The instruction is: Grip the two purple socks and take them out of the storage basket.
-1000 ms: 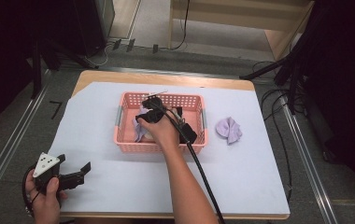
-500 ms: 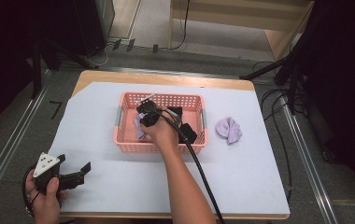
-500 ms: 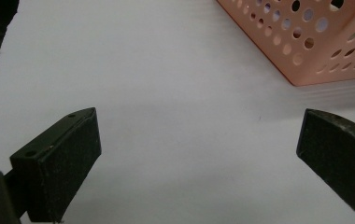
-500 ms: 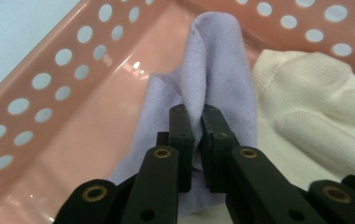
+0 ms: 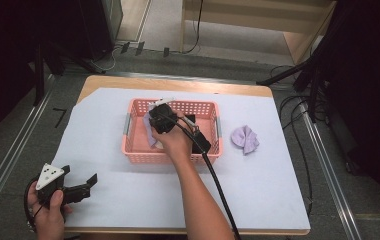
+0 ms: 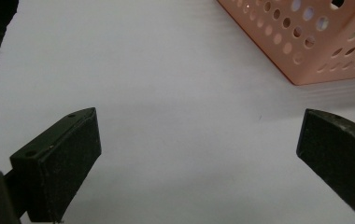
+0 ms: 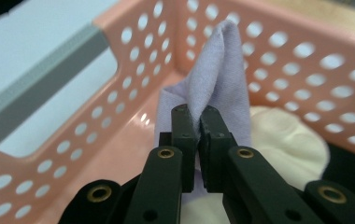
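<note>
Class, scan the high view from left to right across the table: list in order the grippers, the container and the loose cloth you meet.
left gripper → pink basket → right gripper, shut on a lilac cloth inside the basket → crumpled lilac cloth on the table

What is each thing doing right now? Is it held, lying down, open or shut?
Right gripper: shut, pinching the purple cloth inside the basket.
Purple cloth: held, a fold standing up between the pads.
Cream cloth: lying in the basket.
Pink basket: upright on the table cover.
Second purple cloth: crumpled, lying right of the basket.
Left gripper: open, nothing between its pads.
</note>
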Demonstrator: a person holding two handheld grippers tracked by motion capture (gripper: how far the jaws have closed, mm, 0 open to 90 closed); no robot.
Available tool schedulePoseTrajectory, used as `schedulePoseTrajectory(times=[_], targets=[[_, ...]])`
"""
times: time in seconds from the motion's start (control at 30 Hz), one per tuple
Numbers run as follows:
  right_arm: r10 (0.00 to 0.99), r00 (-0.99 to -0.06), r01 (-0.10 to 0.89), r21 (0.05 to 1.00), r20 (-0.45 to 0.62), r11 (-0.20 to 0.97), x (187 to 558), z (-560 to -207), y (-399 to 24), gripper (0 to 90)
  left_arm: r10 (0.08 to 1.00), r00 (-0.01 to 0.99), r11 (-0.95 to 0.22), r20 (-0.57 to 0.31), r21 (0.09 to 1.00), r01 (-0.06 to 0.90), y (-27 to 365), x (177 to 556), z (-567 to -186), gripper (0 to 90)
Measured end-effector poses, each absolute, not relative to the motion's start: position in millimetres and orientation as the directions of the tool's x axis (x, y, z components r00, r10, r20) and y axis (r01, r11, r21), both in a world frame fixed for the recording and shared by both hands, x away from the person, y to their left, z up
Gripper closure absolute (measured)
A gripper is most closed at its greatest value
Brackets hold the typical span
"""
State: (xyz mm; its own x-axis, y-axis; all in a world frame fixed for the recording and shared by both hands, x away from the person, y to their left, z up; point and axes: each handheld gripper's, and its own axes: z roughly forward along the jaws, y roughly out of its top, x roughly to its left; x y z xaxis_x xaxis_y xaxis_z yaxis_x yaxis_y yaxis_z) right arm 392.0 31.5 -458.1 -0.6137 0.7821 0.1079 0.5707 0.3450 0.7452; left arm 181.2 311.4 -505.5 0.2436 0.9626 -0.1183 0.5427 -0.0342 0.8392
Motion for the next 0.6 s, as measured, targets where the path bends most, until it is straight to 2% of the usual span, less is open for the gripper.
schedulePoseTrajectory(times=[0.23, 0.6], targets=[[0.804, -0.583, 0.501, 0.832, 0.118, 0.241, 386, -444, 12, 86.7, 0.963, 0.243, -0.036, -0.117, 0.839, 0.543, 311, 181, -506, 0.5], [0.827, -0.553, 0.416, 0.894, 0.101, 0.169, 376, -427, -14, 86.7, 0.963, 0.245, -0.04, -0.113, 0.838, 0.544, 311, 181, -505, 0.5]])
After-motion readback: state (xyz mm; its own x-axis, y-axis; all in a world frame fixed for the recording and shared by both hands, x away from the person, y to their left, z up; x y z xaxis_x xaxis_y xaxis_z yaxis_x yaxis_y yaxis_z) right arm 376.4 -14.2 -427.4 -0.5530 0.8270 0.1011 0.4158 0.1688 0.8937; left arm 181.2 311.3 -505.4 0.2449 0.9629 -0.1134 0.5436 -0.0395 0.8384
